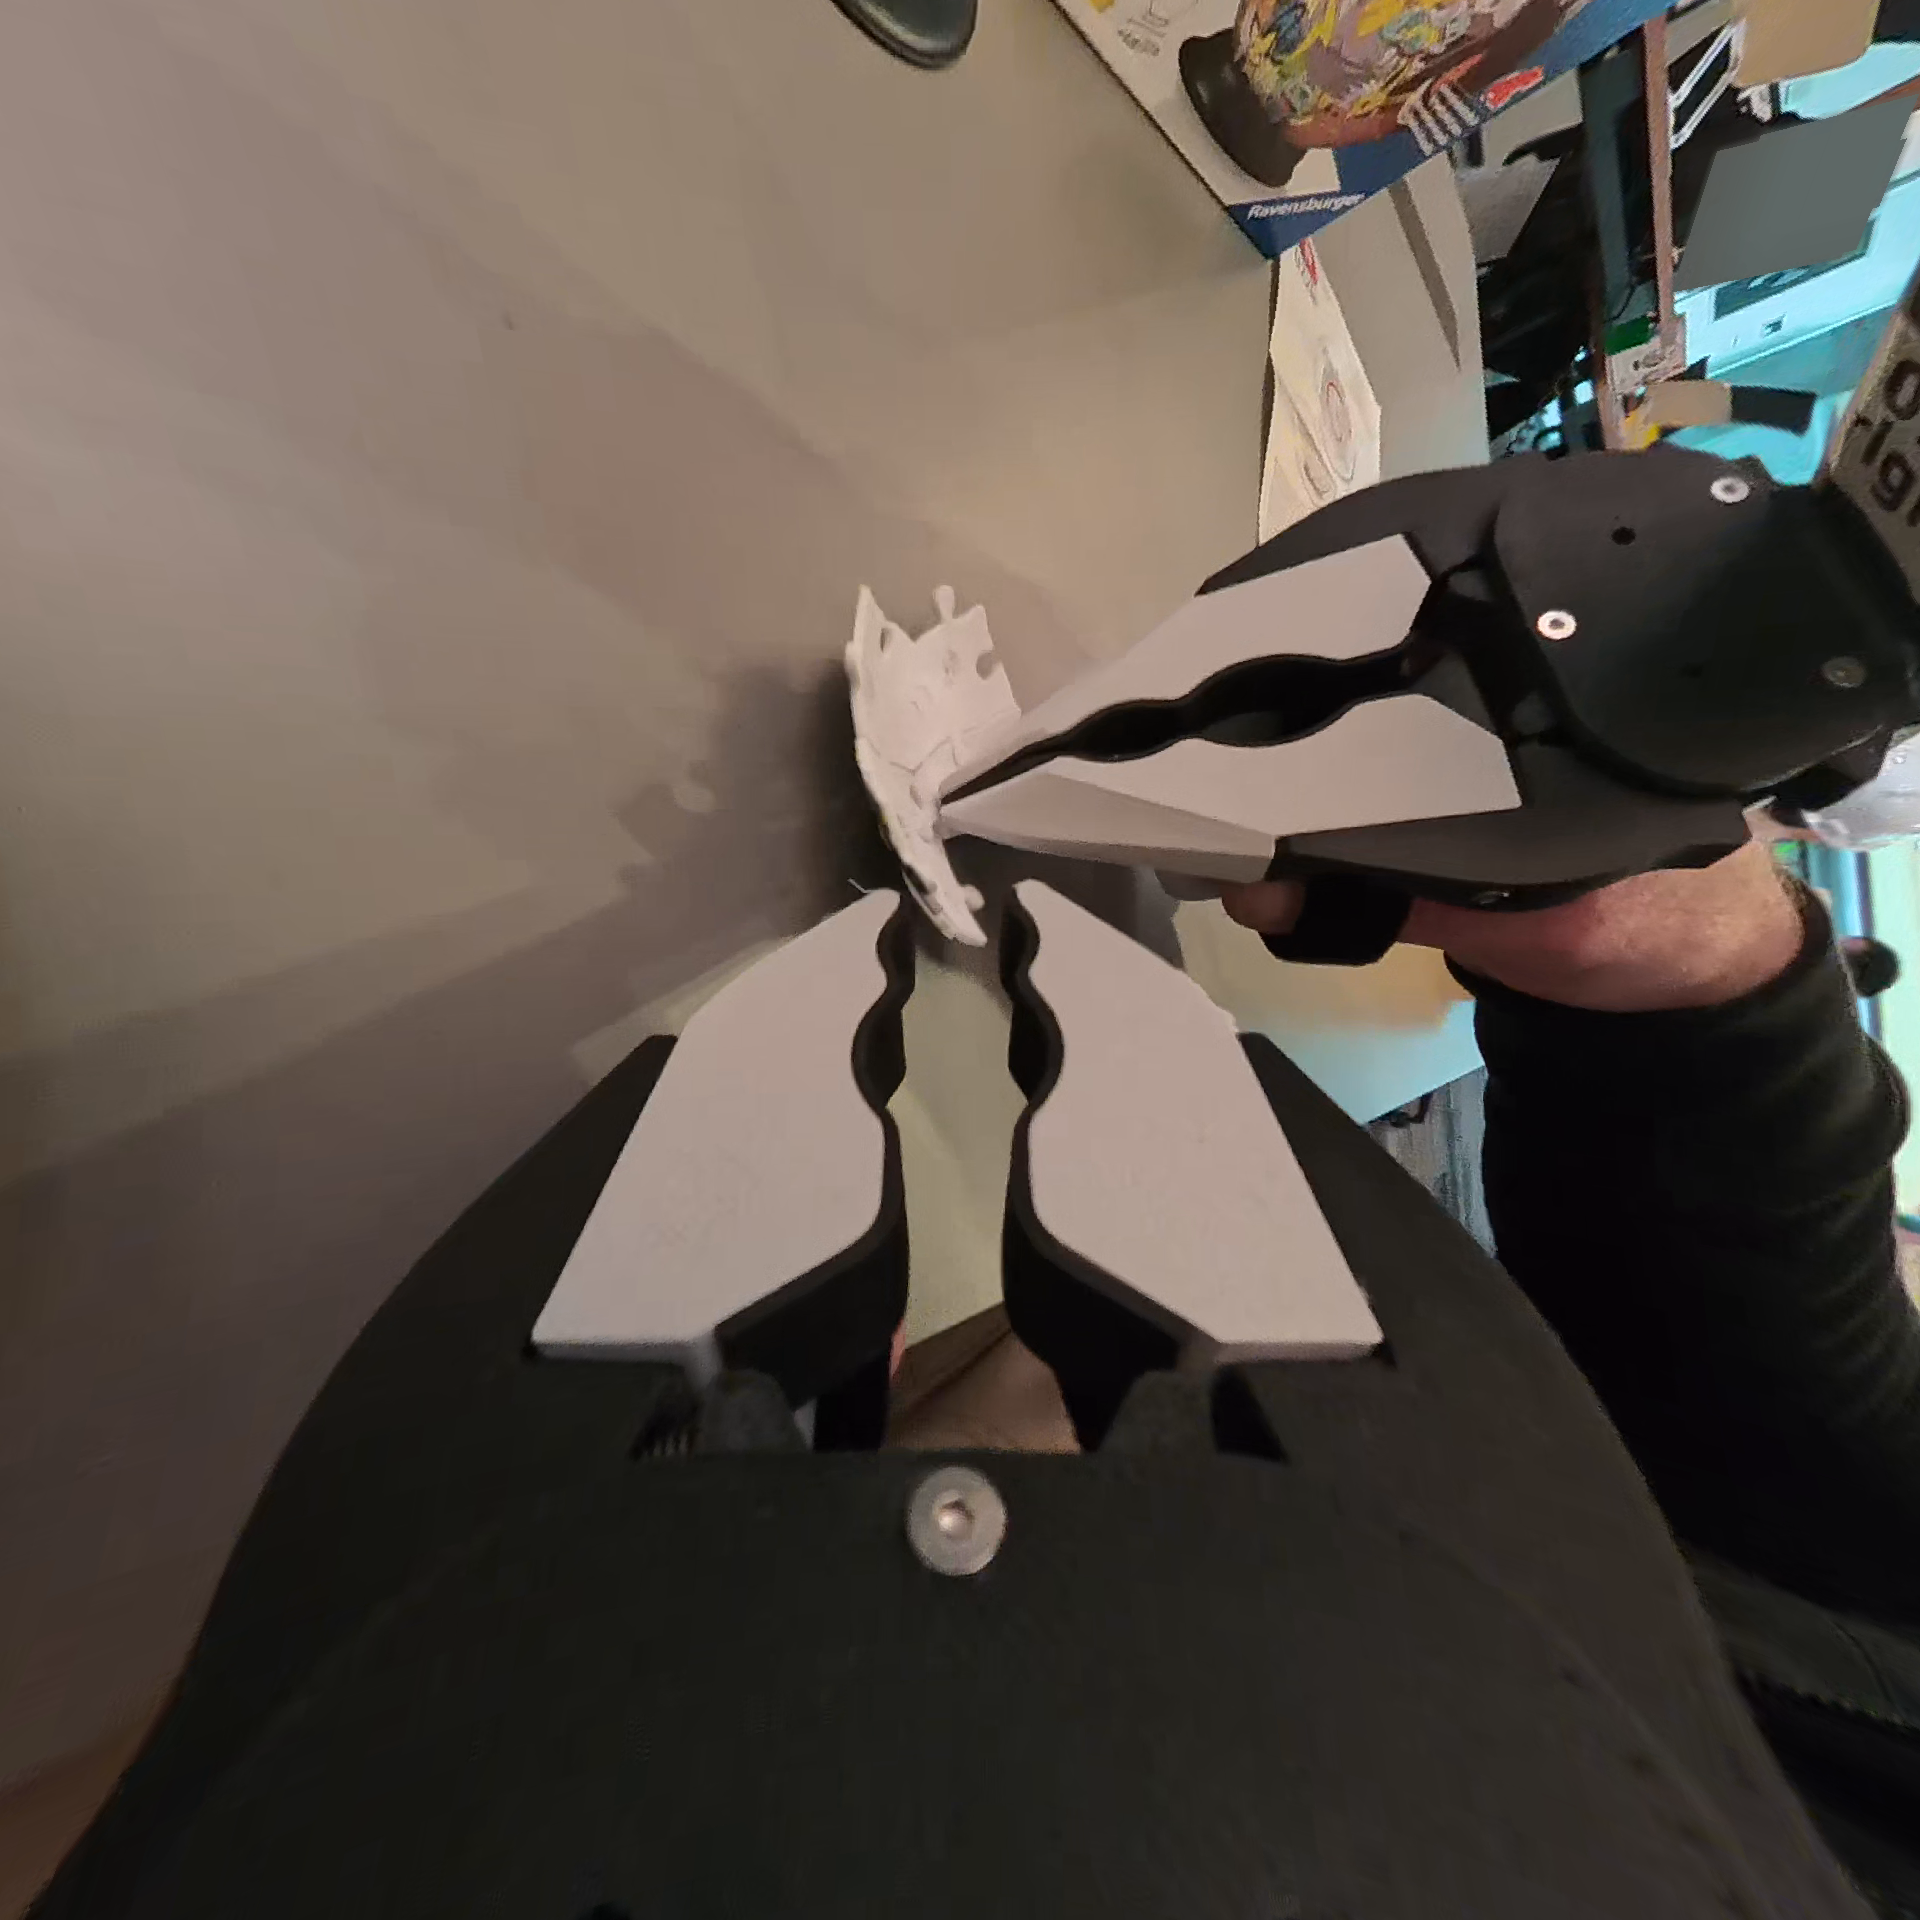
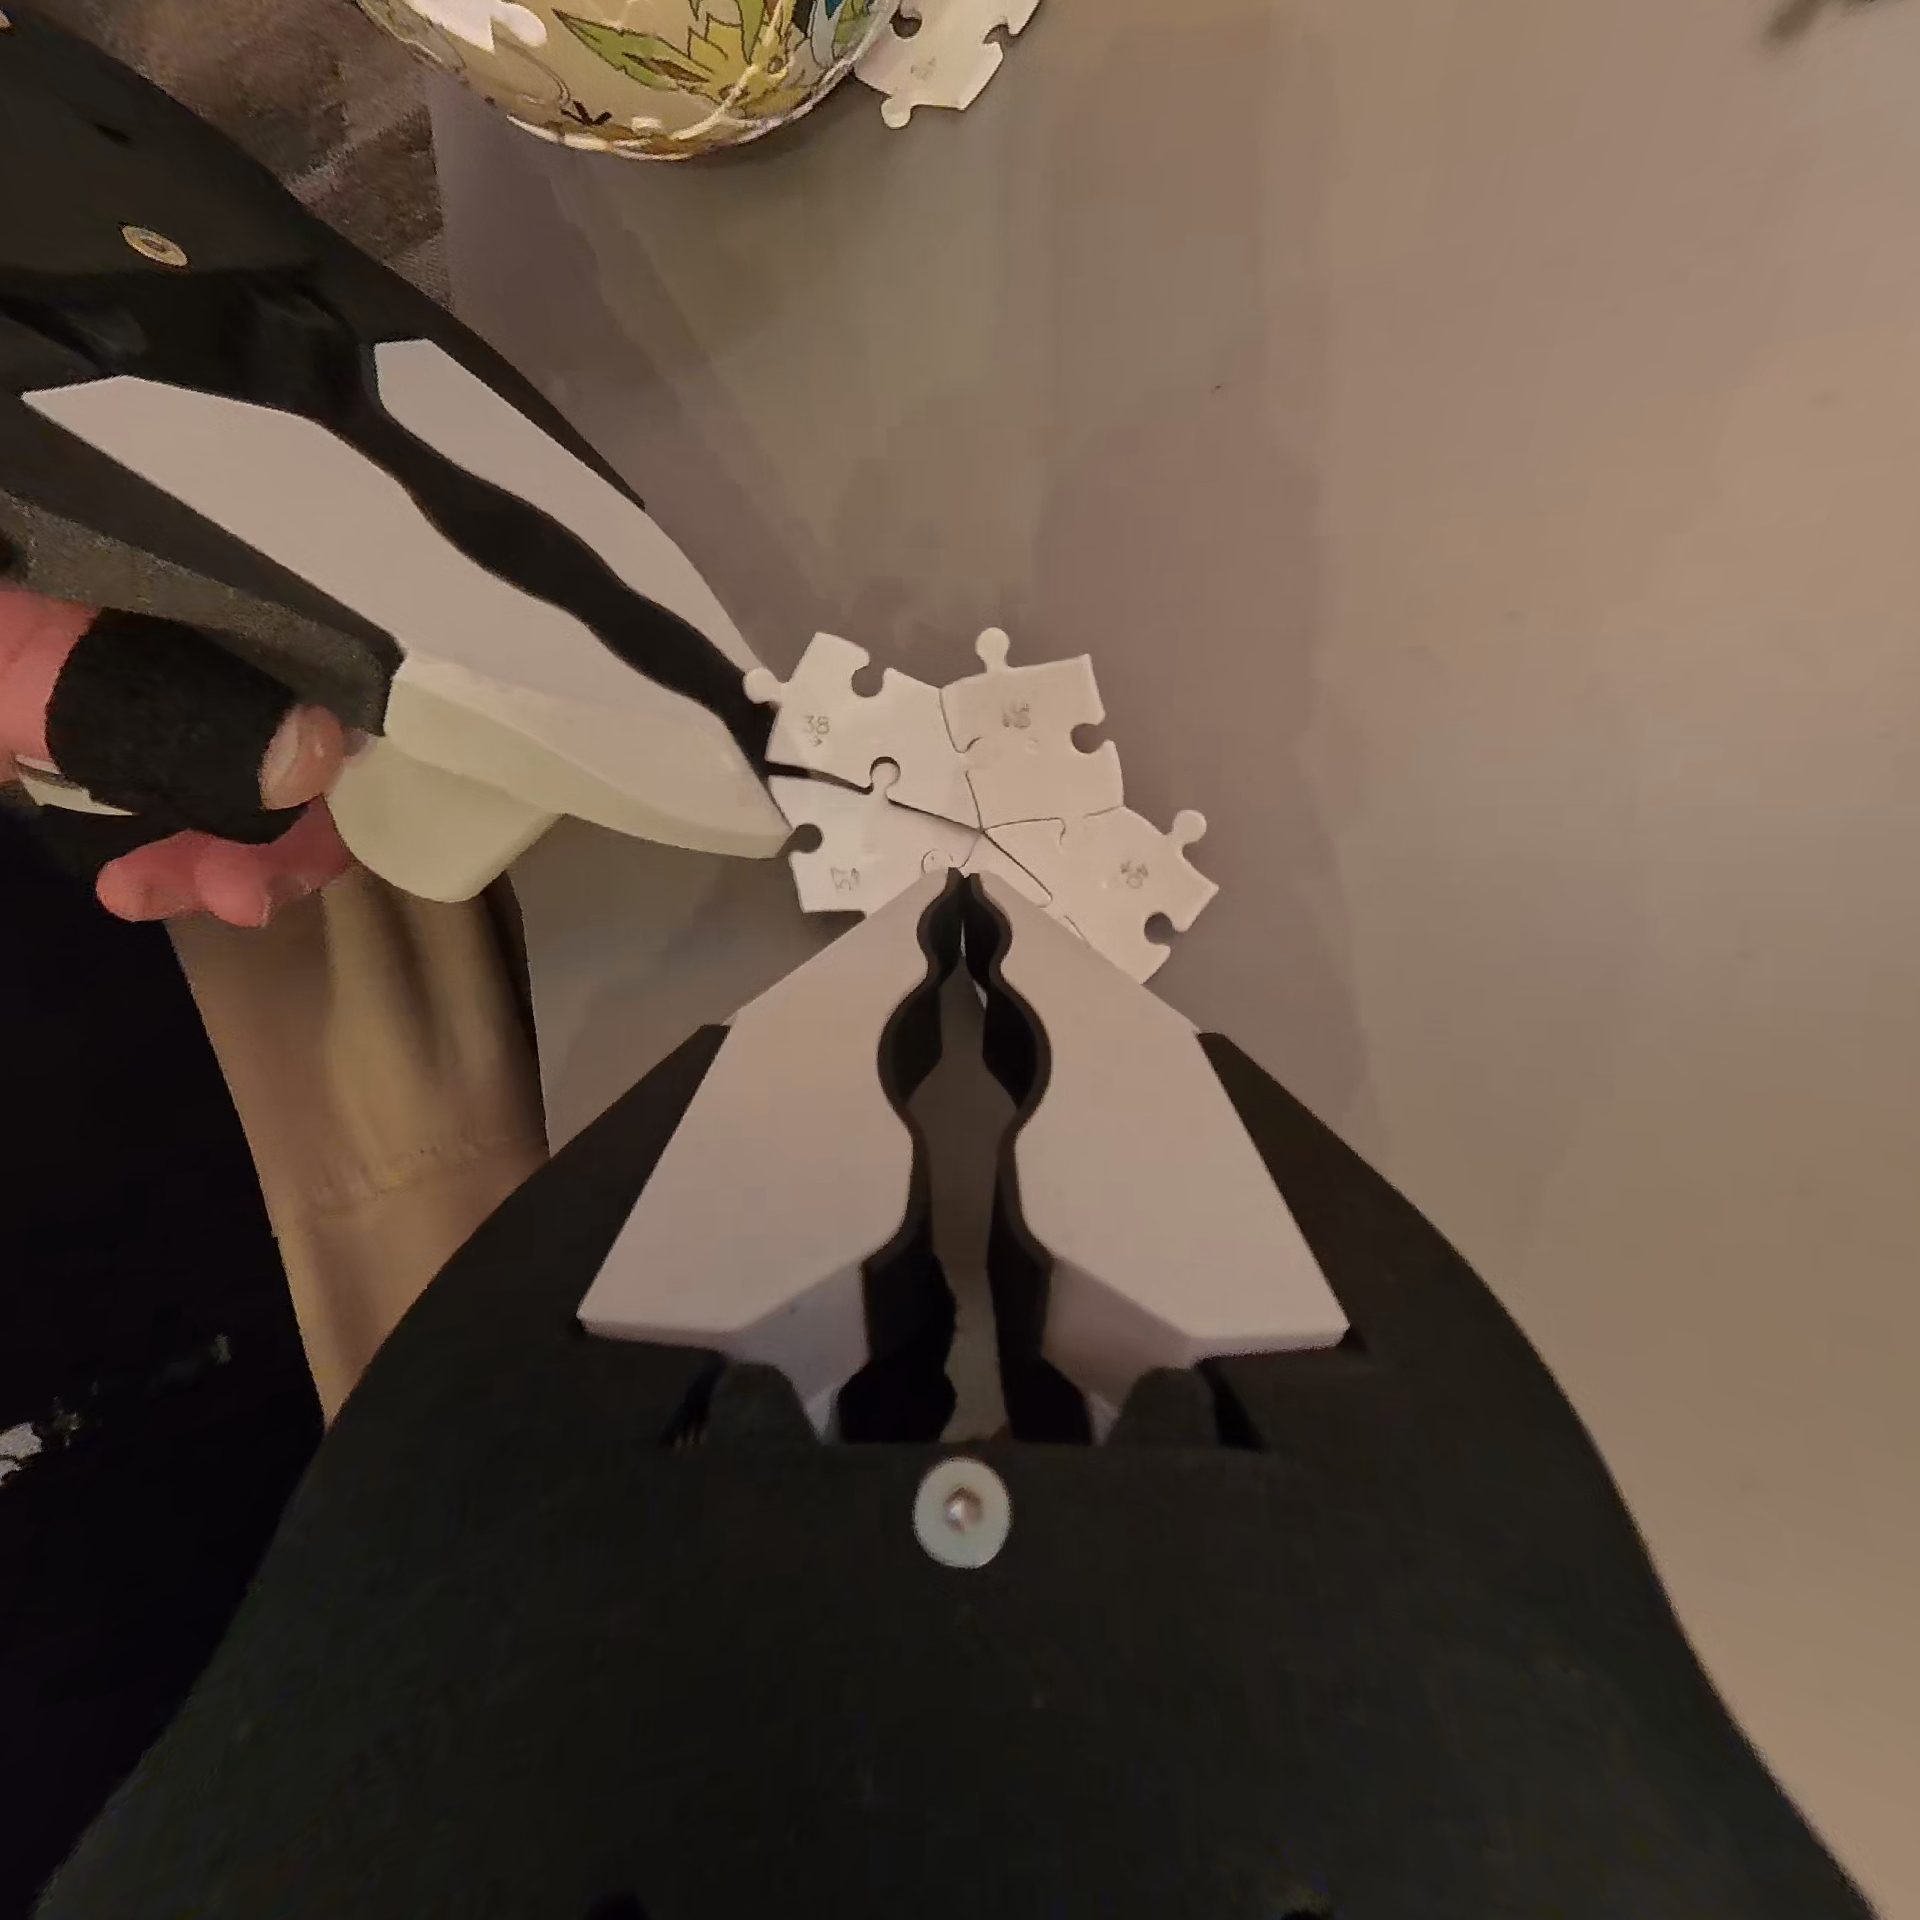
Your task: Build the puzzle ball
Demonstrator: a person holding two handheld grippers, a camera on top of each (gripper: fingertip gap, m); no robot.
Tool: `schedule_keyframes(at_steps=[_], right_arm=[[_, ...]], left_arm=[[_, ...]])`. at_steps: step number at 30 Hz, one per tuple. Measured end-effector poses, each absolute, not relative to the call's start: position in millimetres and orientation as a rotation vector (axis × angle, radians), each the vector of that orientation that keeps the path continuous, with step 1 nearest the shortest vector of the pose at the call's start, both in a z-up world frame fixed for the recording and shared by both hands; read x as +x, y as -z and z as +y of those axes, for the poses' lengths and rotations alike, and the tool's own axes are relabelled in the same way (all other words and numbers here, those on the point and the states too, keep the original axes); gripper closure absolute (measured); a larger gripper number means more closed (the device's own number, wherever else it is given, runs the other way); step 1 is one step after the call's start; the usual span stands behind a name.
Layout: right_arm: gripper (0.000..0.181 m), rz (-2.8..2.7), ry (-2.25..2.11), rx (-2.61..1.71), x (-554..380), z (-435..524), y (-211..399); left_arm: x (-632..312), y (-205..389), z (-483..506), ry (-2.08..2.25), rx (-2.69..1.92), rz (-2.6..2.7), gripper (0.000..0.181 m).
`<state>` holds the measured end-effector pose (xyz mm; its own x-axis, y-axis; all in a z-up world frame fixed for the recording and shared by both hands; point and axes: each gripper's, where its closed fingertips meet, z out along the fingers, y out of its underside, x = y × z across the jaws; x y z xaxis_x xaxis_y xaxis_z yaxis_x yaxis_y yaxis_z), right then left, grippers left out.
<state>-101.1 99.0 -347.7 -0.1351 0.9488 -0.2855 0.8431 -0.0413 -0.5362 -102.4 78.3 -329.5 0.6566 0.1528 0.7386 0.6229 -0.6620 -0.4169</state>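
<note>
A small cluster of joined puzzle pieces (image 2: 1029, 748) shows its white backs and is held up above the grey table (image 2: 1455, 623). My right gripper (image 2: 961, 881) is shut on the cluster's near edge. In the left wrist view the right gripper (image 1: 940, 821) comes in from the right and pinches the cluster (image 1: 914, 717). My left gripper (image 1: 958, 899) is open, and a corner of the cluster lies between its fingertips. In the right wrist view the left gripper (image 2: 774, 758) reaches the cluster's left edge. The partly built, colourful puzzle ball (image 2: 665, 73) sits at the top.
A loose white piece (image 2: 935, 62) lies beside the ball. The puzzle box (image 1: 1403, 104), a black round stand (image 1: 914, 26) and a paper sheet (image 1: 1320, 395) lie at the table's far side. A person's hand (image 2: 208, 790) holds the left gripper. My two grippers' fingertips are within a few centimetres of each other.
</note>
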Motion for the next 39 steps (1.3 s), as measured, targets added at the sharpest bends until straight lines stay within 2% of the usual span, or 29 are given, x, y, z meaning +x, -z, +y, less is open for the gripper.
schedule_keyframes(at_steps=[6,9,23,27,39], right_arm=[[0.181,-2.018,-0.911,-1.968,-103.3,98.3,347.6],[0.181,-2.004,-0.933,-1.976,-104.6,97.9,347.5],[0.181,-1.975,-1.006,-1.989,-104.6,99.0,344.2],[0.181,-1.919,-1.033,-1.946,-111.5,107.1,330.8],[0.181,-2.002,-0.919,-1.886,-110.2,105.1,346.4]], left_arm=[[-105.3,329.3,83.0,0.891,-2.193,-0.583,0.165],[-110.5,332.3,84.7,0.854,-2.212,-0.563,0.174],[-120.2,338.6,85.0,0.819,-2.254,-0.507,0.179],[-120.2,339.4,86.2,0.828,-2.262,-0.508,0.179],[-125.3,342.0,86.8,0.868,-2.311,-0.483,0.179]])
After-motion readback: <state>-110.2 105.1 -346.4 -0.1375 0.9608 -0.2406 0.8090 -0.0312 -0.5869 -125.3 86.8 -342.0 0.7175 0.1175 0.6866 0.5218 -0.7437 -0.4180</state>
